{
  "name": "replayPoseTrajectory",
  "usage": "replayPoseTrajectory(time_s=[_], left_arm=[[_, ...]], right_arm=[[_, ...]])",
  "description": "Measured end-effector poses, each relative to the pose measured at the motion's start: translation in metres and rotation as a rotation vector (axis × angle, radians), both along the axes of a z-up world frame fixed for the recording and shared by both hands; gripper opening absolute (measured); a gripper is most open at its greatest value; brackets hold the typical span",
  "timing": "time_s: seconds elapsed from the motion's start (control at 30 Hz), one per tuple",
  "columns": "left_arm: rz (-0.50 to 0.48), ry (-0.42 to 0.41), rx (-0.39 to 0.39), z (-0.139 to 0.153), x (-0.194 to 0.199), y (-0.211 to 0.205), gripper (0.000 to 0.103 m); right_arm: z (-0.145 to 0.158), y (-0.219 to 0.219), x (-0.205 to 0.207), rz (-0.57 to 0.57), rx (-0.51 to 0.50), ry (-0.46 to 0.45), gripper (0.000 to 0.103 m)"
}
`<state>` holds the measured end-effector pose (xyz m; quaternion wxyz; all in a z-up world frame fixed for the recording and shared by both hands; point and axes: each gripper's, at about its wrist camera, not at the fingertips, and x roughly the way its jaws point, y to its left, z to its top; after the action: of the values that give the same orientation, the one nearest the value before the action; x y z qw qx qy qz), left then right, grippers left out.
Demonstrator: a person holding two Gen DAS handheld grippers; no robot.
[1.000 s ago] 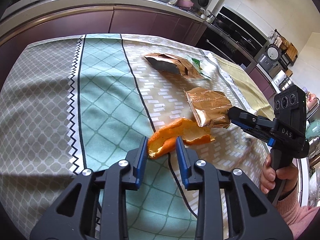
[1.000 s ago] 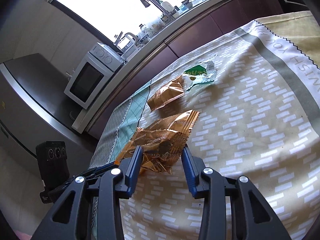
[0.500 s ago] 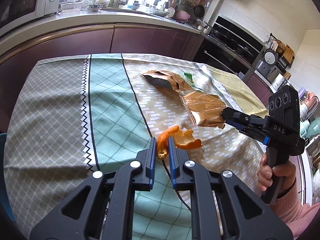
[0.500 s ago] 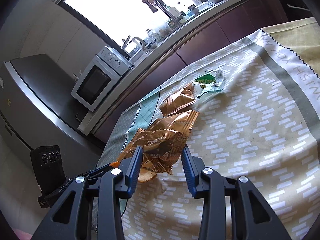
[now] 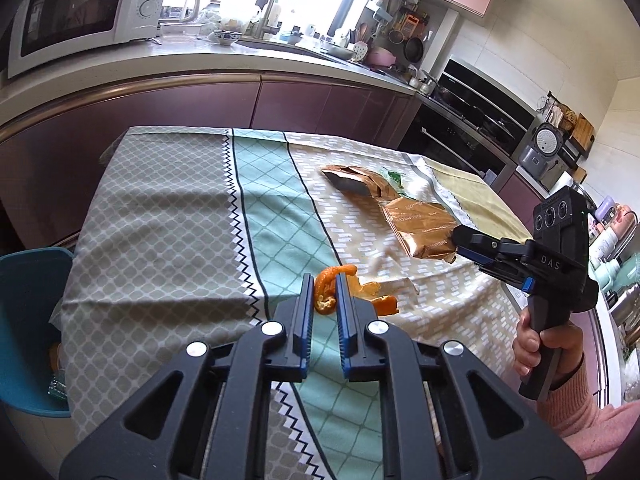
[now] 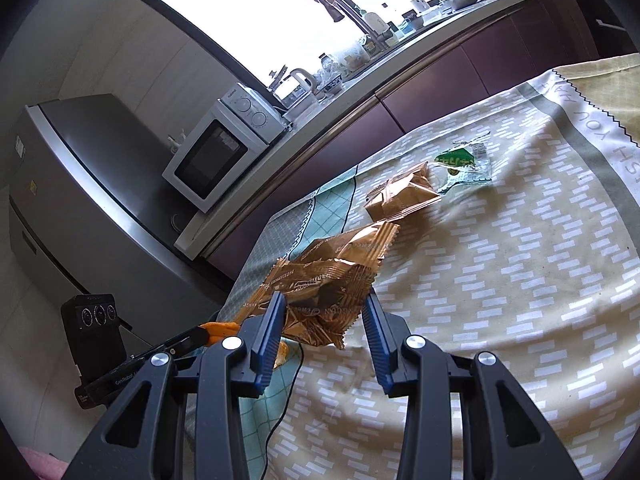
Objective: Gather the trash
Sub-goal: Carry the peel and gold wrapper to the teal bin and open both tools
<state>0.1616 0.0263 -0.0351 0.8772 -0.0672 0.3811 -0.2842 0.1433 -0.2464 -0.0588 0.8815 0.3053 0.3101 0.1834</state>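
Note:
My left gripper [image 5: 323, 295] is shut on an orange peel [image 5: 326, 286] and holds it above the table; part of the peel [image 5: 384, 304] hangs to the right. My right gripper [image 6: 322, 320] is open, its jaws on either side of a crumpled gold snack wrapper [image 6: 332, 268], which also shows in the left wrist view [image 5: 424, 228]. A second gold wrapper [image 6: 400, 196] and a green and clear plastic wrapper [image 6: 460, 162] lie further back on the tablecloth [image 5: 180, 232].
A blue bin [image 5: 28, 332] stands on the floor by the table's left edge. A kitchen counter [image 5: 200, 64] with a microwave [image 5: 80, 12] runs behind the table. A fridge [image 6: 80, 200] stands at the left in the right wrist view.
My left gripper closed on the orange peel and lifted it up and back from the table. My right gripper stayed open around the gold wrapper and rose slightly.

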Motion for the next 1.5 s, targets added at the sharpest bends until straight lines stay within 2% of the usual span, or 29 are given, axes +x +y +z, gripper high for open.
replayPoseTrajectory(time_s=[0.37,0.63,0.83,1.23,1.5], left_arm=[[0.139,-0.039,-0.006,0.017,-0.025,0.074,0.011],[0.282,-0.09,-0.003,0.041,-0.047,0.142,0.011],[0.386,-0.101,0.008,0.048,-0.058,0.192,0.011],[0.535,-0.072,0.029,0.032,-0.059,0.269,0.01],[0.601,-0.027,0.075,0.005,-0.046,0.293,0.01]], right_arm=[[0.008,0.05,0.011,0.124,-0.013,-0.015,0.038],[0.019,0.102,0.025,0.242,-0.038,-0.038,0.038],[0.027,0.148,0.04,0.33,-0.062,-0.047,0.038],[0.032,0.233,0.065,0.486,-0.139,-0.047,0.038],[0.024,0.281,0.078,0.557,-0.215,-0.021,0.038]])
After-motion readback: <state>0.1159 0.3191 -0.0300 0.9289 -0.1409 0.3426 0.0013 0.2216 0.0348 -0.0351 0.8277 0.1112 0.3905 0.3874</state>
